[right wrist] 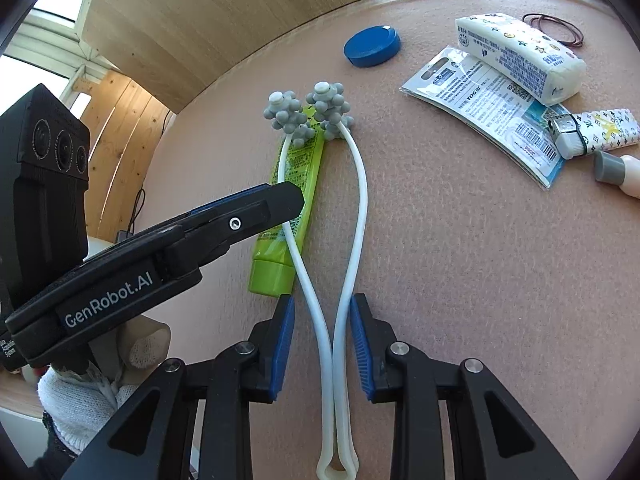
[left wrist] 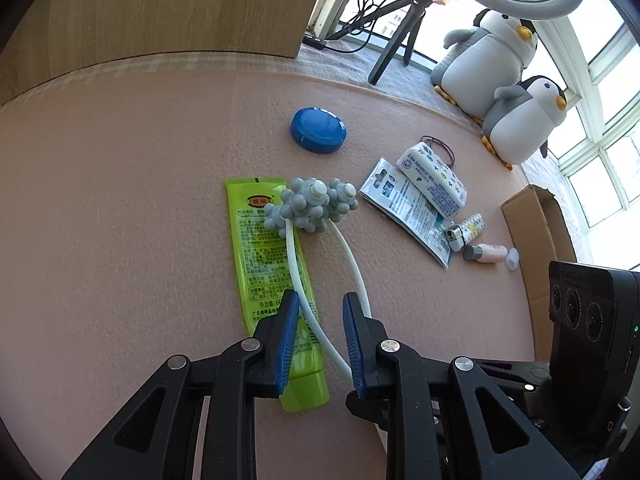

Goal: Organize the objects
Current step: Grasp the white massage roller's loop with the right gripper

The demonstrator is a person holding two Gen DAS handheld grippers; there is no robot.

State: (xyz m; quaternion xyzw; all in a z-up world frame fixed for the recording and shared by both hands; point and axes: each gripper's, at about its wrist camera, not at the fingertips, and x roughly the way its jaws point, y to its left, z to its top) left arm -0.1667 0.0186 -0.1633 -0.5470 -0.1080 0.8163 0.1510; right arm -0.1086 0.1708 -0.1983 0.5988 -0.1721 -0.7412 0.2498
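Note:
A white two-armed roller massager with grey knobbly heads lies on the pink felt mat, partly across a green tube. My right gripper is open, with both massager arms running between its blue pads near the handle loop. My left gripper is also open. Its left finger hangs over the green tube, and one massager arm passes between its pads. In the right wrist view the left gripper reaches in from the left above the tube.
A blue round lid lies further back. To the right are a tissue pack, flat packet, lighter, small bottle and hair ties. A cardboard box and penguin plush toys stand by the window.

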